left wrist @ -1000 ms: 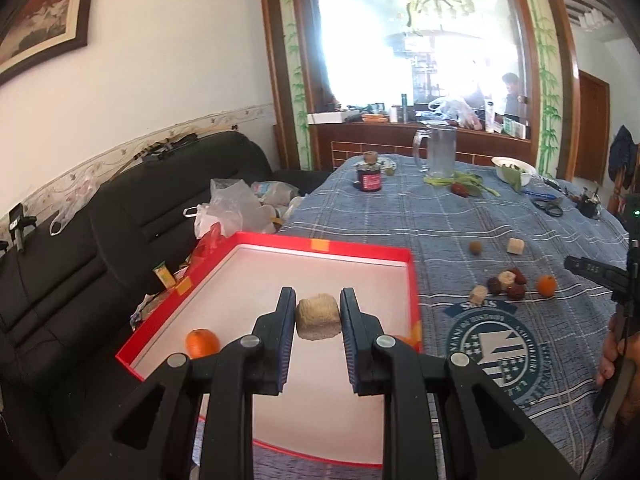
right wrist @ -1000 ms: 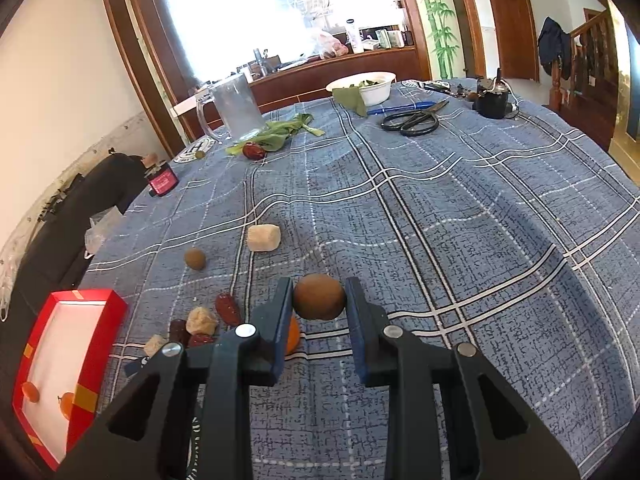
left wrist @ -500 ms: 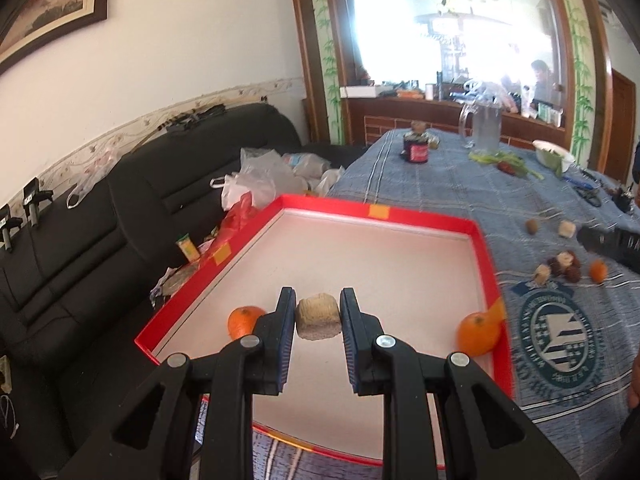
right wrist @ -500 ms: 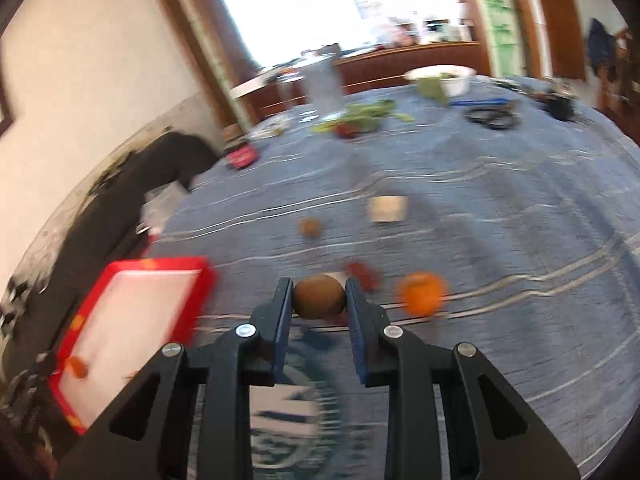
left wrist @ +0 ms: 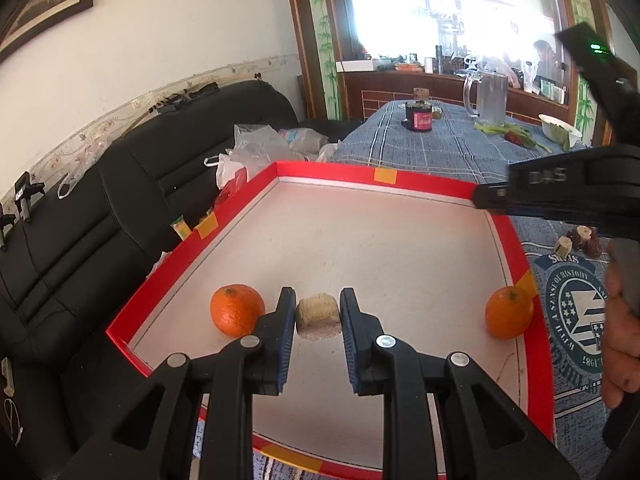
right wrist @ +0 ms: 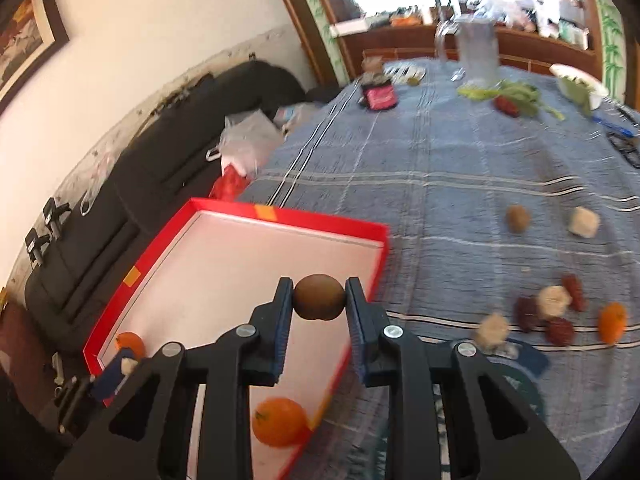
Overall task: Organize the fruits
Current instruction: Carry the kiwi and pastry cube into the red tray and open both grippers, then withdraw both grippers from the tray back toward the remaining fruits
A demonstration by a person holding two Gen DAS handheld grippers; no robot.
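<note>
A red-rimmed tray [left wrist: 328,170] [right wrist: 280,218] lies at the table's left edge. My left gripper [left wrist: 318,314] is shut on a beige chunk [left wrist: 319,312] low over the tray's near part, beside an orange [left wrist: 237,309]. A second orange [left wrist: 509,312] [right wrist: 280,422] sits by the tray's right rim. My right gripper [right wrist: 320,298] is shut on a brown kiwi [right wrist: 319,297] over the tray's right side; its black body [left wrist: 560,196] shows in the left wrist view. Loose on the cloth lie another kiwi [right wrist: 518,218], beige chunks [right wrist: 584,222], dark red dates [right wrist: 560,330] and a small orange [right wrist: 611,322].
A black sofa [left wrist: 100,220] with plastic bags [left wrist: 256,152] stands left of the table. Far on the blue checked cloth [right wrist: 440,160] are a glass jug [left wrist: 488,98], a red-labelled jar [left wrist: 419,117], greens [right wrist: 516,94], a white bowl [right wrist: 578,84] and scissors [right wrist: 624,146]. A hand [left wrist: 618,332] is at right.
My right gripper swung left with the kiwi, from over the loose fruit to over the tray. My left gripper sank closer to the tray floor with the beige chunk still held.
</note>
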